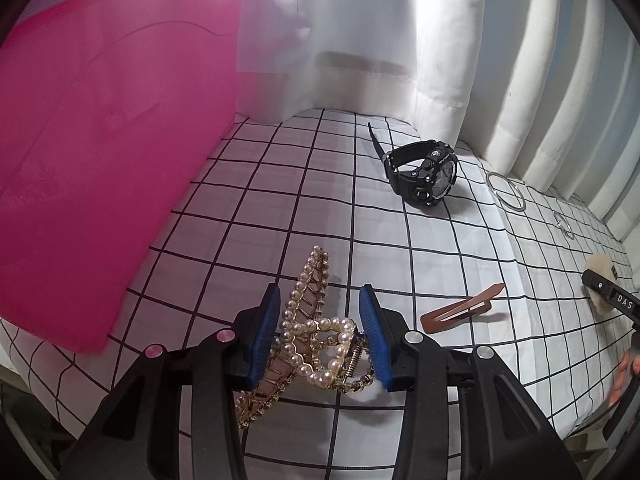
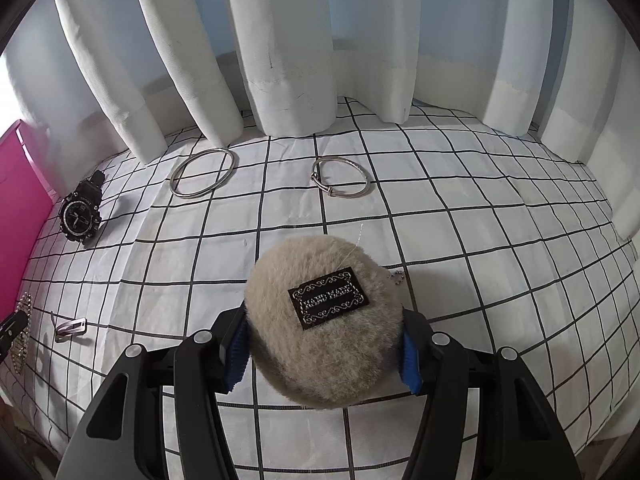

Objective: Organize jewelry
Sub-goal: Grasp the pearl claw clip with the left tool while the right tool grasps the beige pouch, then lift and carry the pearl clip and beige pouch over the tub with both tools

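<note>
Black arms with blue ribbed pads frame both views. Between the pads of the left claw (image 1: 320,334) sits a pearl hair claw clip (image 1: 310,330), gold metal studded with round pearls, its coiled spring beside the right pad; the claw is clenched on it. The clip's long axis runs forward and slightly left, its tip pointing toward a glossy pink box (image 1: 100,160) ahead and left.

Right of this claw lies a flat brown snap clip (image 1: 460,306); farther ahead and right, a chunky black watch (image 1: 424,176) rests on its side.

The right claw (image 2: 324,350) grasps a round, beige furry puff (image 2: 320,320) bearing a black stitched label. Ahead lie two thin silver bangles (image 2: 203,174) (image 2: 342,180), apart from each other.

Everything rests on a white cloth with a black grid (image 2: 480,240), slightly creased, over the table. White pleated curtains (image 2: 280,60) hang behind, against a pale blue wall.
</note>
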Motion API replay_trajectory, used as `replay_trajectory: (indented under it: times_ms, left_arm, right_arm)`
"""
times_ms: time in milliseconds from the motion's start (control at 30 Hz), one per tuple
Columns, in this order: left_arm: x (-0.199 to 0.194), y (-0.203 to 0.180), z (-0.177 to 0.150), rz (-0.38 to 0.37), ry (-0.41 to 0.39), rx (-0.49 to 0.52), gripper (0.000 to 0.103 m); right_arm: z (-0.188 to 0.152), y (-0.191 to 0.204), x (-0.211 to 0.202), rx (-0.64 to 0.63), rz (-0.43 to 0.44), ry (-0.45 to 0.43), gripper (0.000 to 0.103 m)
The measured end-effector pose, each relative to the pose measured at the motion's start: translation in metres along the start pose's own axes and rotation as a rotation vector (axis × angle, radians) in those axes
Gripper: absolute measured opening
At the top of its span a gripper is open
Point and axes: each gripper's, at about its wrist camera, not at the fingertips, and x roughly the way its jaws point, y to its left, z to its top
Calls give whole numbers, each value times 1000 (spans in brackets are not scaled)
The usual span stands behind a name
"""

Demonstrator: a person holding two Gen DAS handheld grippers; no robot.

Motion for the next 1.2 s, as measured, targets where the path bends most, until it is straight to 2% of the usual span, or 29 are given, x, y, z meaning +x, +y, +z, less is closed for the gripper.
replay_trajectory:
  times_ms: [733,1200]
  left_arm:
    - [-64,-9,27,-49,-81,4,39]
    - [-133,1,50,3,-186,-46,39]
  right_arm:
    - [26,37,-58,-72,92,-64,57]
    - [57,101,-97,-208,255,-121,57]
